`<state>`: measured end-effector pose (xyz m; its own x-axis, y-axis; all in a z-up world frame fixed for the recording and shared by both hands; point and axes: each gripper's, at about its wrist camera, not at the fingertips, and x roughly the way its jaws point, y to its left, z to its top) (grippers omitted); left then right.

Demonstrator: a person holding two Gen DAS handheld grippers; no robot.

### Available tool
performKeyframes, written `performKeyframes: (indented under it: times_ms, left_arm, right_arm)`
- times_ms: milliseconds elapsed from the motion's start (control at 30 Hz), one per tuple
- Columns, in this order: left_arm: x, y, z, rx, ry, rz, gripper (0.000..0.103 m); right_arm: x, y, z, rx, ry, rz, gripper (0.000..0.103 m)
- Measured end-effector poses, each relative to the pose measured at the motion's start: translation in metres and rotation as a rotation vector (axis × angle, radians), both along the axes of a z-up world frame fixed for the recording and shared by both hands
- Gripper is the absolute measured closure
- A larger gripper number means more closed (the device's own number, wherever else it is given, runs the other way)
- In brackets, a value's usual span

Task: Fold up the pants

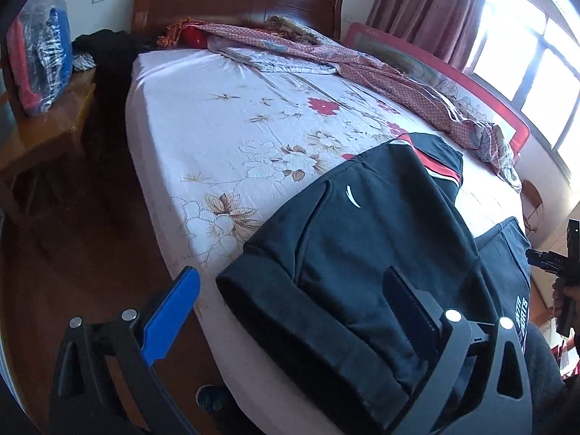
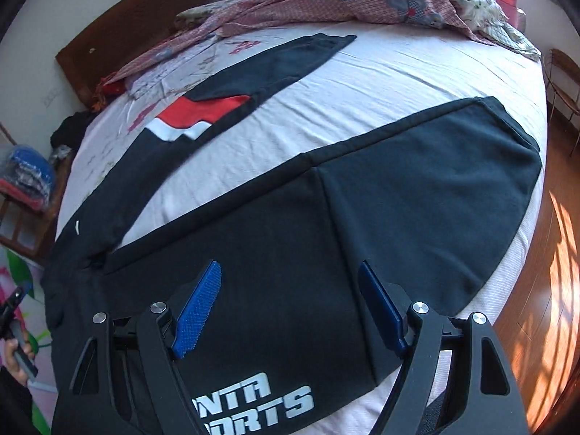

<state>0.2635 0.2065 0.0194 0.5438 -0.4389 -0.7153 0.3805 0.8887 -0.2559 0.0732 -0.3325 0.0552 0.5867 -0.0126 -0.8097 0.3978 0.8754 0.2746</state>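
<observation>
Black pants [image 2: 253, 253] under open right tongs [image 2: 290, 304]

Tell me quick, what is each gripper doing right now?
Left gripper: open, holding nothing, above the black pants.
Right gripper: open, holding nothing, above the pants.
</observation>
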Motion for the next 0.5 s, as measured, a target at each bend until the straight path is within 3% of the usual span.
performKeyframes:
  times_ms: [33, 100, 200, 300, 433, 500]
  left_arm:
    - [0.004, -0.002, -0.007, -0.003, 0.01, -0.011, 0.003]
    - [0.007, -0.01, -0.018, -0.014, 0.027, -0.051, 0.014]
    - [0.011, -0.009, -0.027, -0.023, 0.03, -0.07, 0.015]
    - [0.016, 0.003, -0.032, -0.083, 0.051, -0.061, 0.016]
    - [0.023, 0.002, -0.042, -0.061, 0.074, -0.074, 0.017]
    - [0.023, -0.003, -0.043, -0.083, 0.08, -0.098, 0.025]
  right_arm:
    - [0.004, 0.004, 0.001, 0.002, 0.005, 0.013, 0.026]
    - [0.013, 0.012, 0.002, 0.009, 0.014, 0.036, 0.026]
    - [0.023, 0.022, 0.0, 0.028, 0.032, 0.068, 0.026]
    - [0.031, 0.034, -0.003, 0.065, 0.043, 0.092, 0.026]
    - [0.036, 0.045, -0.008, 0.105, 0.056, 0.117, 0.026]
    - [0.037, 0.048, -0.01, 0.108, 0.06, 0.125, 0.026]
